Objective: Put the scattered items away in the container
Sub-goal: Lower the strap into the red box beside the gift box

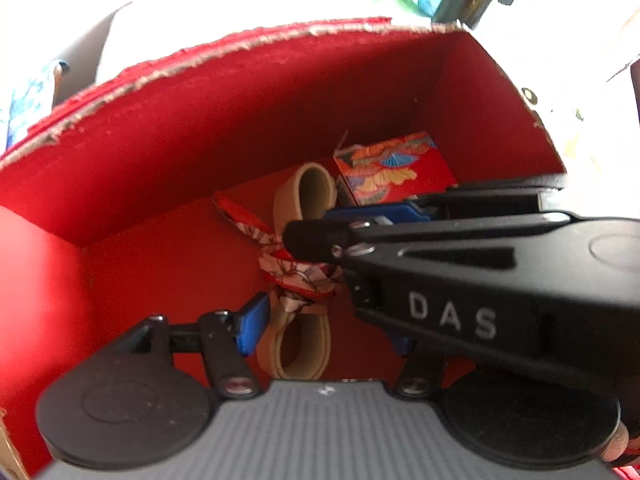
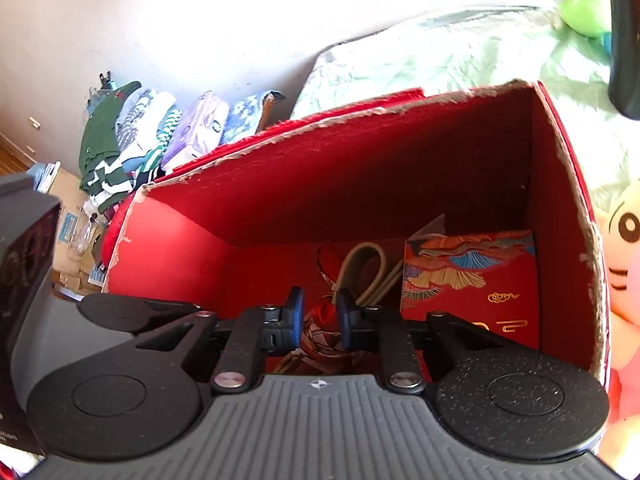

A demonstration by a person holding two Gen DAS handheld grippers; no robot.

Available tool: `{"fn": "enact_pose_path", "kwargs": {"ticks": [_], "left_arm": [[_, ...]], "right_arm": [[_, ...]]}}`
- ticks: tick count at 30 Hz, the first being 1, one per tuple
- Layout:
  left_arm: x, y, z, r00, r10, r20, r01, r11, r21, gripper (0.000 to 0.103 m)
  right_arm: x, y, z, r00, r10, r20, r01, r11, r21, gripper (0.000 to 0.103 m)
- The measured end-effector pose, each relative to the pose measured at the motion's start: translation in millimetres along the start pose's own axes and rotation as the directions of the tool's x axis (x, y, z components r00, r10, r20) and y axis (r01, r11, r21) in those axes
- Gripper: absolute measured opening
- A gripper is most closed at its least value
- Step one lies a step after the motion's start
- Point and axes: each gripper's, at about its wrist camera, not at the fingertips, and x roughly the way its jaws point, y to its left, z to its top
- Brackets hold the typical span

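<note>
Scarf-tied beige strap loop [image 1: 298, 280] sits on the floor of the red box [image 1: 200, 128], and we have both tools down inside with it. Our judgement is that the step in hand is setting this item down, so the thing to do well is let go cleanly: spread the fingers fully, then lift straight up so the patterned scarf knot [image 2: 324, 330] does not snag on a blue pad and ride back out.

Our right gripper [image 2: 318, 320] has its fingers narrow, with the knot sitting between the two blue pads; whether the pads are pressing the cloth or just flanking it, we cannot tell for sure, though the gap looks close enough to be a grip. Beyond these fingertips the beige loop runs on toward the far wall.

Our left gripper [image 1: 324, 320] stands wide, holding nothing. The strap's near loop lies between its fingers, just beside the left blue pad [image 1: 252, 328]; the other finger is mostly hidden behind the right tool's black body, which crosses in front.

Past the right-hand fingertips, a red patterned carton [image 2: 472, 276] rests in the far corner, near the strap, so we keep the lift vertical.
</note>
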Motion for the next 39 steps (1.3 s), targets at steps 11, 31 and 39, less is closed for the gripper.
{"fn": "enact_pose_path", "kwargs": {"ticks": [11,31,39], "left_arm": [[0.6,0.0,1.1,1.000,-0.014,-0.011,0.013,0.999,-0.029,0.062],[-9.9,15.0,-9.5,0.989,-0.138,0.047,0.144,0.980,-0.139,0.061],[-25.2,12.4,-19.9,0.986,-0.096,0.139,0.115,0.985,-0.132,0.062]], "right_arm": [[3.5,-3.5,2.6,0.999,0.002,-0.053,0.002,0.997,0.076,0.027],[3.2,-2.0,0.3,0.999,0.017,-0.034,-0.014,0.997,0.076,0.023],[-0.3,0.1,-1.8,1.000,0.029,-0.006,-0.029,0.997,0.067,0.025]]}}
